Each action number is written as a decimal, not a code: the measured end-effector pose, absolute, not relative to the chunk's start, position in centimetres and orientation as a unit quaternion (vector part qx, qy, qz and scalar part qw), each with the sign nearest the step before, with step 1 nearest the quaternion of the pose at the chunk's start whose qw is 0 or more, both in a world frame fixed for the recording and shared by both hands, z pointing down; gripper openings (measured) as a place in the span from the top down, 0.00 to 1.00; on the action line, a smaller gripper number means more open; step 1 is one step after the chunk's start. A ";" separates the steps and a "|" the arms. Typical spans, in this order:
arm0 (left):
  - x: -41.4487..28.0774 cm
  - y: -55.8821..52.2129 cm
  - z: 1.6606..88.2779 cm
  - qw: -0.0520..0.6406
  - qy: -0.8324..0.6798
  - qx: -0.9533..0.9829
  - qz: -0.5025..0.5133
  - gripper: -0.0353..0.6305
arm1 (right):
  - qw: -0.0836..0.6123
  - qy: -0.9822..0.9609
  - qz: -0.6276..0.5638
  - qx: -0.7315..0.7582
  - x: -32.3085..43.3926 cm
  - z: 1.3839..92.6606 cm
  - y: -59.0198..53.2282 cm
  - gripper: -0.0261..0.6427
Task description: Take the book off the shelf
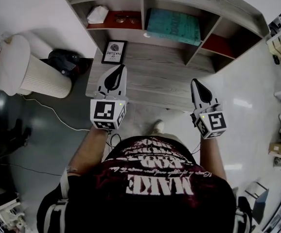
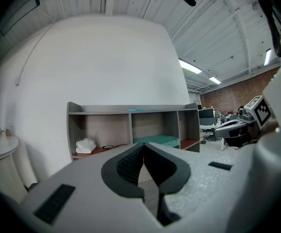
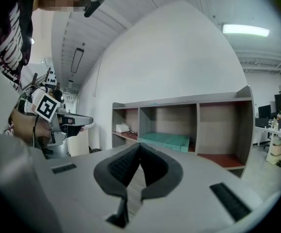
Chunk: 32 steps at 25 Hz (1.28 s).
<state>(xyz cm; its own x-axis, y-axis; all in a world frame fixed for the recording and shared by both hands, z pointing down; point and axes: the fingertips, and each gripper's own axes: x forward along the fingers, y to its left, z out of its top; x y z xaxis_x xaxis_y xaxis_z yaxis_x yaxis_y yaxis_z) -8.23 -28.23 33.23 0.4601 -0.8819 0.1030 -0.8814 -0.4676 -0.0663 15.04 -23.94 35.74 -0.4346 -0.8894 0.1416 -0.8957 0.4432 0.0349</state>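
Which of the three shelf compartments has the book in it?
The middle compartment: the teal book lies flat there. Cloth and glasses sit left of it.

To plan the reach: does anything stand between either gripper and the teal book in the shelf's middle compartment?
Nothing visible does. The teal book lies in the open-fronted middle compartment, bare grey wooden desktop between it and the left gripper and right gripper; the black-framed picture sits off to the left.

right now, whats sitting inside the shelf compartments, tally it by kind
teal book: 1
white crumpled bundle: 1
pair of glasses: 1
total: 3
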 end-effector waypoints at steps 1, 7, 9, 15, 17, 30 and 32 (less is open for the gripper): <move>-7.8 -28.7 33.1 0.002 0.520 -0.852 -0.060 0.94 | 0.071 -0.850 0.021 0.522 15.4 35.6 -24.6 0.96; -4.9 -31.7 32.5 0.004 0.536 -0.842 -0.058 0.94 | 0.063 -0.862 0.019 0.502 18.3 35.2 -28.3 0.96; -4.0 -32.5 32.3 0.003 0.540 -0.840 -0.054 0.94 | 0.063 -0.866 0.021 0.496 19.4 35.4 -29.4 0.96; -4.1 -32.6 33.8 -0.011 0.568 -0.820 -0.072 0.94 | 0.066 -0.873 0.031 0.483 20.9 36.4 -32.2 0.96; -4.7 -32.9 34.2 -0.015 0.577 -0.813 -0.077 0.94 | 0.064 -0.876 0.031 0.477 20.6 36.5 -32.9 0.96; -4.1 -40.7 38.2 -0.056 0.549 -0.828 -0.099 0.94 | 0.074 -0.861 0.062 0.500 21.1 39.0 -38.0 0.95; -3.6 -42.8 38.8 -0.074 0.536 -0.836 -0.092 0.94 | 0.081 -0.855 0.070 0.508 21.3 39.4 -39.3 0.95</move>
